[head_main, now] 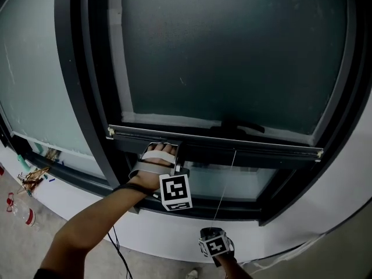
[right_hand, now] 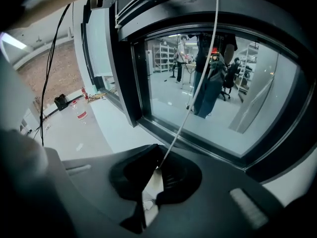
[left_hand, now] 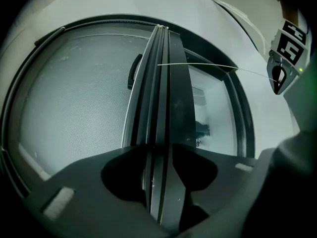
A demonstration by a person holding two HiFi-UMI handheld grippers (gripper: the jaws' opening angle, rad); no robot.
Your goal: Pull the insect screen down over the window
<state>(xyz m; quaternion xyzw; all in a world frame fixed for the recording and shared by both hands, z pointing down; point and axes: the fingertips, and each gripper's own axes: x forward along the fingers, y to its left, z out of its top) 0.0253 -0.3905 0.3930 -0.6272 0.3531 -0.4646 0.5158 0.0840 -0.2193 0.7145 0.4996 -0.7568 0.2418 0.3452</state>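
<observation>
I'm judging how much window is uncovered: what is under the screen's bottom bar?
Bare glass, crossed by the pull cord running down into the shut right gripper, then the lower frame. The left hand hides the stretch below the bottom bar there.

The head view looks steeply down from above at the black window frame [head_main: 75, 86]; the dark metal pull bar [head_main: 261, 147] crosses the middle of the frame. The left gripper view sits very near this bar [left_hand: 161, 108], which runs upright through its centre. The right gripper view faces the lower glass from close by. All three views share the thin white cord [head_main: 226, 182]: the cord [left_hand: 198, 65] lies in the upper right, and the cord [right_hand: 189, 108] rises to the top edge.
</observation>
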